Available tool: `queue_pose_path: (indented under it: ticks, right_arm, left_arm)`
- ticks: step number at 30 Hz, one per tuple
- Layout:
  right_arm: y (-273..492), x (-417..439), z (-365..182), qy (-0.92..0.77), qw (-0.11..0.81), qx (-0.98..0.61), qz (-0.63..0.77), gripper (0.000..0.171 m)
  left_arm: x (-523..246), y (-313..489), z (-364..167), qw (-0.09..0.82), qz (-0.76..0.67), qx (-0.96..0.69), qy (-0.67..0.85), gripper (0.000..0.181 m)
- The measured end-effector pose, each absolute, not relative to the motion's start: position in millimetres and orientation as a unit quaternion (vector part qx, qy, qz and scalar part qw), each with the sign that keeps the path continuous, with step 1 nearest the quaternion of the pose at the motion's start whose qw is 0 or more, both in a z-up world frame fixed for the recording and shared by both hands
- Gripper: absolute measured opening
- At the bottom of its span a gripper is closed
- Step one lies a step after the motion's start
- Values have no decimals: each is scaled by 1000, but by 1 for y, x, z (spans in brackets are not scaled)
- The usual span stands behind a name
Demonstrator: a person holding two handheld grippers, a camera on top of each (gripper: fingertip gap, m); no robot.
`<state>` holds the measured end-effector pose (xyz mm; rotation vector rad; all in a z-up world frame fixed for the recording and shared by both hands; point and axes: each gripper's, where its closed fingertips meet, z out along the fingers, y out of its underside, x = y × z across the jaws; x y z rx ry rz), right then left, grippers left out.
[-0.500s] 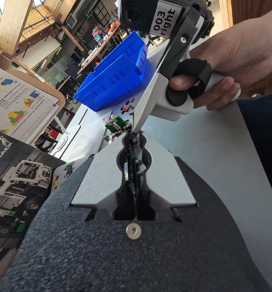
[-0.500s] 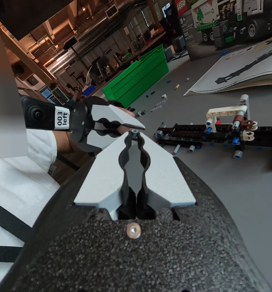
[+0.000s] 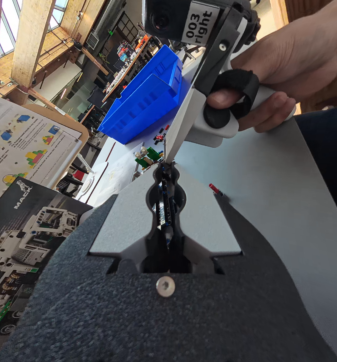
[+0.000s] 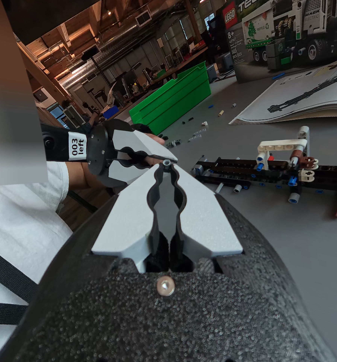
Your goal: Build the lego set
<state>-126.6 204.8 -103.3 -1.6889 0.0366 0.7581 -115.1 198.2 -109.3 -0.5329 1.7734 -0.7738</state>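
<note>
since half a second ago the left gripper (image 3: 166,166) has shifted over the table, so a longer stretch of the black lego chassis (image 4: 261,172) now shows through its gap and a small red pin (image 3: 213,188) has come into sight on the grey table (image 3: 261,195); the right gripper (image 4: 166,163) has barely moved. the right gripper's fingertips are pinched on a small grey round bushing (image 4: 166,162), held right at the tips, with its wavy black pads apart behind them. in the right wrist view the left gripper's tips nearly meet and sit just beside the bushing, but whether they grip anything cannot be told. the chassis lies on the table to the right of both grippers, carrying a white beam frame (image 4: 281,145), blue pins and brown connectors. loose small pieces are scattered beyond it, near a green bin (image 4: 173,103). an open instruction booklet (image 4: 300,101) lies farther back before the set box (image 4: 281,39). in the left wrist view a blue bin (image 3: 144,101) stands behind a small green assembly (image 3: 148,156).
</note>
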Motion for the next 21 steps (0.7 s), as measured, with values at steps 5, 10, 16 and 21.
queue_pose_path:
  ticks: [5, 10, 16, 21]
  right_arm:
    - [202, -128, -108, 0, 578, -741, 342, 7]
    - [200, -130, -114, -7, 553, -755, 351, 9]
    - [200, -130, -119, -14, 546, -768, 334, 7]
    - [200, -130, -123, -12, 539, -774, 331, 6]
  left_arm:
    - [-118, 198, -117, 559, -268, -167, 767, 5]
    - [-119, 196, -123, 568, -237, -143, 775, 4]
    - [-118, 197, -126, 566, -231, -142, 779, 5]
    - [-118, 196, -129, 565, -228, -141, 780, 5]
